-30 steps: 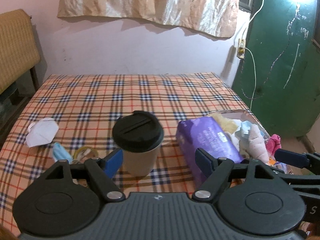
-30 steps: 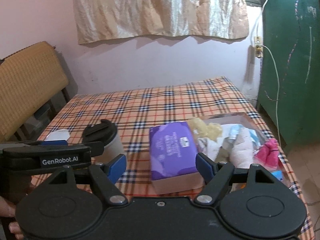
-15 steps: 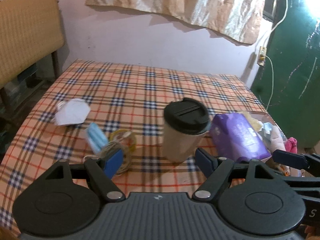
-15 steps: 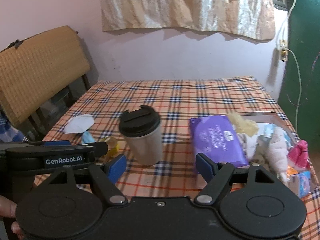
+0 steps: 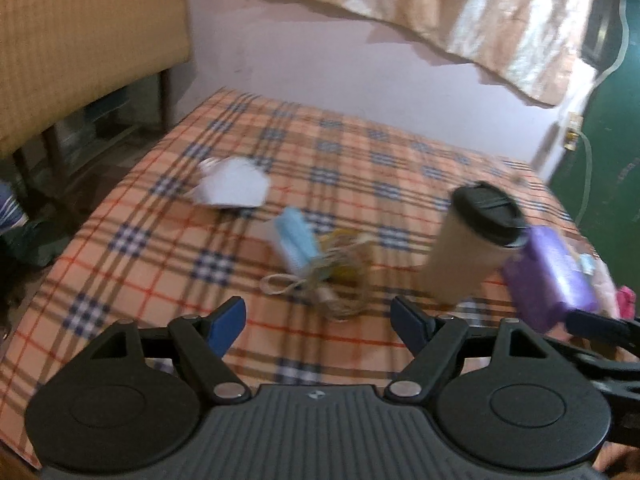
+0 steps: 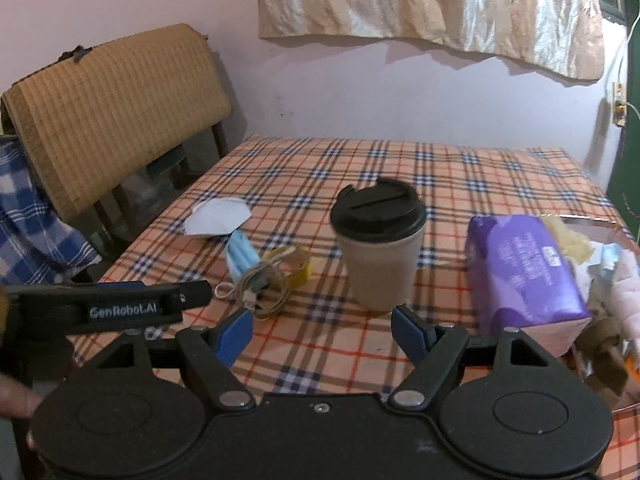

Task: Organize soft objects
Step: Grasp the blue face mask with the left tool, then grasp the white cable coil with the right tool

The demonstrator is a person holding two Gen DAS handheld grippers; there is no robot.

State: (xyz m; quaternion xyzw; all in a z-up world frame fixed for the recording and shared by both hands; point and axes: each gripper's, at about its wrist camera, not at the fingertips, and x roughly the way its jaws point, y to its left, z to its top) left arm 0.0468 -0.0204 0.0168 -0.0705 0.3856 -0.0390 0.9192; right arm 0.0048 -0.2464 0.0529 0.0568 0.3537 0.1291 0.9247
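Note:
A white face mask (image 5: 234,182) (image 6: 218,217) and a folded blue mask (image 5: 294,240) (image 6: 240,257) lie on the plaid tablecloth (image 5: 352,160). A tangled cord with yellow tape (image 5: 340,276) (image 6: 272,278) lies beside the blue mask. A purple soft pack (image 6: 520,268) (image 5: 548,276) leans in a clear bin (image 6: 600,232) of soft items. My left gripper (image 5: 318,318) is open and empty, just short of the cord. My right gripper (image 6: 322,328) is open and empty in front of the cup.
A paper cup with a black lid (image 6: 378,240) (image 5: 472,244) stands mid-table between the masks and the bin. A chair with a woven back (image 6: 112,112) stands at the left. A green door (image 5: 616,152) is at the right.
Both grippers have swung left. The masks and cord now sit ahead of the left gripper; the cup now sits ahead of the right gripper. Both stayed open.

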